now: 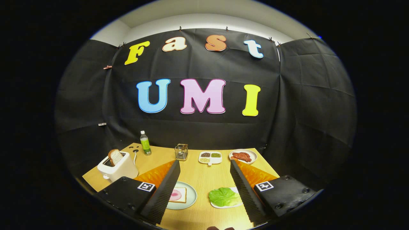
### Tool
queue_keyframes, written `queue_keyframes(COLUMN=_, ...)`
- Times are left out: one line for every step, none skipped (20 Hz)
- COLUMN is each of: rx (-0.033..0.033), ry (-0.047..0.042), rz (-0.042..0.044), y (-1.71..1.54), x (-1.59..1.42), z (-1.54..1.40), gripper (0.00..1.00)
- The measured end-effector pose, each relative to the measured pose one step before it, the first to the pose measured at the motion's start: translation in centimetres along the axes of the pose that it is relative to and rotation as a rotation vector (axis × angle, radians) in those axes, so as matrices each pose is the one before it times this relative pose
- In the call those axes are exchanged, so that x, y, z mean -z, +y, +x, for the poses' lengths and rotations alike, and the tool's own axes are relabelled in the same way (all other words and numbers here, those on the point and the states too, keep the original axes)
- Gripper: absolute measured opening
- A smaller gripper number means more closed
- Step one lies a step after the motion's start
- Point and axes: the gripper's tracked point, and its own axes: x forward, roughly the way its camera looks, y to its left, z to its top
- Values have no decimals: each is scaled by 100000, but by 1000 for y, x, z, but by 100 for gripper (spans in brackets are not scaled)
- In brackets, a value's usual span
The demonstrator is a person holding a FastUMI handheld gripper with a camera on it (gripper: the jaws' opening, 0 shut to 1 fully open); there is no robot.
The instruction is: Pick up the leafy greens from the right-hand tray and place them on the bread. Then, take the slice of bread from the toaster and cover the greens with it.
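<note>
My gripper (pixel 204 166) hangs open above the wooden table (pixel 198 174), its fingers spread wide with nothing between them. Between the fingers, low down, lie two plates. The pale green plate (pixel 191 200) by the left finger holds a slice of bread (pixel 179 194) topped with a pink slice; the finger hides part of it. The white tray (pixel 235 204) by the right finger carries the leafy greens (pixel 223 196). Left of the left finger stands a white toaster (pixel 119 167) with a slice of bread (pixel 115 156) sticking up from its slot.
Along the table's back edge stand a green bottle (pixel 145 143), a small glass holder (pixel 181 151), a white divided dish (pixel 210 157) of seasonings and a white plate of reddish meat (pixel 243 156). Black cloth walls close in behind and at both sides.
</note>
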Motion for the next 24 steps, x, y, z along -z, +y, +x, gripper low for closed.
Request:
queue_keyframes(rx=579, ry=1006, rz=-110, y=245, x=350, z=-19, gripper=98)
queue_keyframes(rx=1014, ry=1179, rz=-56, y=159, x=442, z=8, gripper=98)
queue_keyframes(rx=1228, ry=1297, rz=-46, y=117, x=528, z=-27, gripper=98)
queue_keyframes(rx=1314, ry=1067, rz=57, y=58, x=457, z=218, gripper=98)
queue_keyframes(rx=1029, ry=1566, rz=149, y=2, x=541, z=204, gripper=98)
queue_keyframes(rx=142, ry=1779, rz=163, y=151, x=589, z=167, gripper=98)
queue_keyframes(rx=-429, ry=2004, rz=-145, y=186, x=590, z=309, gripper=98)
queue_keyframes(rx=-360, ry=1658, rz=-253, y=-20, x=456, z=237, gripper=98)
queue_keyframes(rx=-463, ry=1428, rz=-31, y=-210, x=541, z=330, gripper=98)
queue_keyframes(rx=-219, ry=1293, rz=167, y=-227, x=439, z=357, gripper=98)
queue_keyframes(rx=84, ry=1518, rz=126, y=-368, x=503, z=432, gripper=98)
queue_keyframes(rx=-240, ry=1854, rz=66, y=-292, x=689, z=518, gripper=98)
queue_keyframes(rx=-474, ry=2170, rz=-249, y=-311, x=692, z=534, gripper=98)
queue_keyframes(rx=-327, ry=1569, rz=-725, y=-348, x=541, z=684, gripper=98)
queue_keyframes(rx=-259, ry=1246, rz=-743, y=-300, x=447, z=423, gripper=98)
queue_keyframes(rx=-626, ry=1535, rz=-637, y=-422, x=564, z=550, gripper=98)
queue_keyframes(rx=-1090, ry=1494, rz=-427, y=-336, x=502, z=602, gripper=98)
queue_keyframes(rx=-1258, ry=1810, rz=-360, y=-282, x=528, z=563, gripper=98)
queue_keyframes(rx=-1701, ry=2506, rz=-706, y=-255, x=650, z=723, gripper=98)
queue_keyframes(rx=-1260, ry=2495, rz=-826, y=-307, x=703, z=783, gripper=98)
queue_keyframes(rx=-1490, ry=2368, rz=-613, y=-334, x=587, z=783, gripper=98)
queue_keyframes(rx=-1645, ry=1819, rz=-562, y=-307, x=511, z=819, gripper=98)
queue_keyframes(rx=-1944, ry=1684, rz=-828, y=-221, x=573, z=829, gripper=98)
queue_keyframes(rx=-1389, ry=1683, rz=-1655, y=-320, x=576, z=852, gripper=98)
